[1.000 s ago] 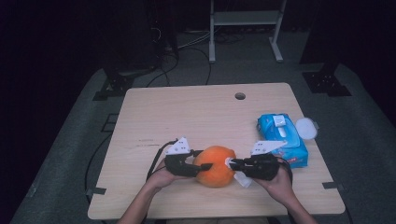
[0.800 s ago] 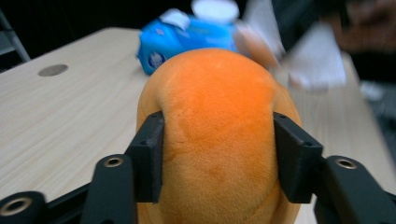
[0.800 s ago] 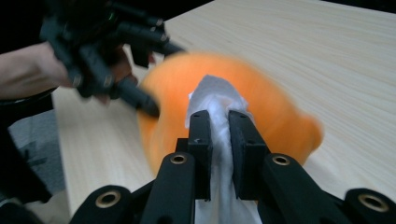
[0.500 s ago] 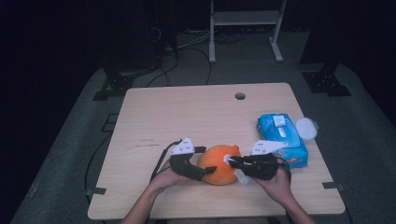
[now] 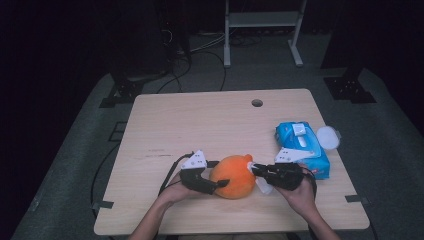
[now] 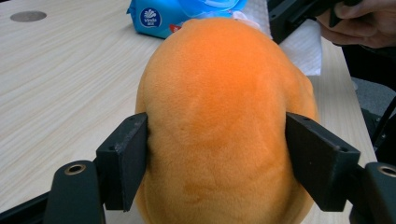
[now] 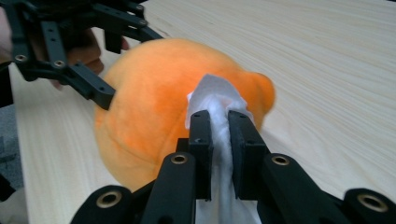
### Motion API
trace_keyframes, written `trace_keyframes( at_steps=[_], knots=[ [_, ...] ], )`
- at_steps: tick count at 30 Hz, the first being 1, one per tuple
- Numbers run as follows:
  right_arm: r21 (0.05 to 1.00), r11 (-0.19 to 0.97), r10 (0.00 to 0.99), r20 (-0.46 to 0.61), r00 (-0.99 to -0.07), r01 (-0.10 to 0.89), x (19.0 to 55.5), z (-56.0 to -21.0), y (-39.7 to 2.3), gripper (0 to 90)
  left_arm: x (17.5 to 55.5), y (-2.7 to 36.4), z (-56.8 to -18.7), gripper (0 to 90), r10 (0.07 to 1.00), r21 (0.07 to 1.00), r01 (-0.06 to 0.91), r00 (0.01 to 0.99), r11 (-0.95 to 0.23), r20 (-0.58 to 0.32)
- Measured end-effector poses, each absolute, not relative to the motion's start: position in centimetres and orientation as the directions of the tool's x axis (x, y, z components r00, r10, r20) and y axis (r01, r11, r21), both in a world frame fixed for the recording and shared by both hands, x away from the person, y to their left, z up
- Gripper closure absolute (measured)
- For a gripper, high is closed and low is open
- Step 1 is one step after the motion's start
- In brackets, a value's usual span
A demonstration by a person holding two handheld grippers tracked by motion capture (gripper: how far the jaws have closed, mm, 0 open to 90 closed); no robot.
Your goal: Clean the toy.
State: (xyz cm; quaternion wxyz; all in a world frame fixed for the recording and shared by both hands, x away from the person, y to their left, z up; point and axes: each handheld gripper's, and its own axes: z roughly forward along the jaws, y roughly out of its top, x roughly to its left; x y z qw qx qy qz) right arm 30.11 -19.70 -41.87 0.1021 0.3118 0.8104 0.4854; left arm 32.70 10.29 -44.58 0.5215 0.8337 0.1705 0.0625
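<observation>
An orange plush toy (image 5: 234, 175) lies near the table's front edge. My left gripper (image 5: 220, 184) comes at it from the left. In the left gripper view its jaws have just been closing, with the plush (image 6: 224, 121) between them and both pads (image 6: 128, 158) pressing into its sides. My right gripper (image 5: 252, 167) reaches in from the right, shut on a white wipe (image 7: 215, 93). The wipe's bunched end touches the toy (image 7: 149, 102) beside a small bump.
A blue pack of wipes (image 5: 302, 147) lies at the right of the table (image 5: 200, 120), with its white lid (image 5: 327, 136) flipped open toward the right edge. A cable hole (image 5: 257, 103) sits near the far edge. Stand legs and cables are on the floor beyond.
The left gripper's jaws spread wide at the toy's left side and then closed in on it. The right gripper stays at the toy's right side with the wipe.
</observation>
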Motion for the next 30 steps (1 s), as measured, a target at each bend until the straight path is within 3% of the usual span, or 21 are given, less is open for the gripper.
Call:
trace_keyframes(
  at_steps=[5, 8, 20, 26, 30],
  knots=[
    [0.885, 0.329, 0.515, 0.124, -0.848, 0.329, 28.8, -40.8, -18.2, 79.7, 32.1, 9.6, -44.3, 25.6, 0.340, 0.887, 0.175, 0.940, -0.427, -0.022],
    [0.885, 0.361, 0.524, 0.068, -0.849, 0.293, 28.4, -40.6, -17.5, 79.7, 32.1, 9.6, -44.2, 25.6, 0.339, 0.885, 0.171, 0.941, -0.433, -0.016],
    [0.843, 0.278, 0.650, 0.188, -0.736, 0.461, 31.3, -42.6, -20.9, 79.5, 32.0, 9.5, -44.2, 25.2, 0.341, 0.889, 0.179, 0.940, -0.420, -0.028],
    [0.842, 0.278, 0.655, 0.186, -0.733, 0.462, 30.9, -42.3, -20.9, 79.8, 31.7, 9.2, -44.0, 24.8, 0.335, 0.887, 0.155, 0.942, -0.435, 0.000],
    [0.861, 0.300, 0.625, 0.148, -0.766, 0.411, 30.0, -41.4, -19.9, 80.1, 31.4, 8.8, -43.8, 24.6, 0.321, 0.879, 0.122, 0.946, -0.461, 0.038]
  ],
)
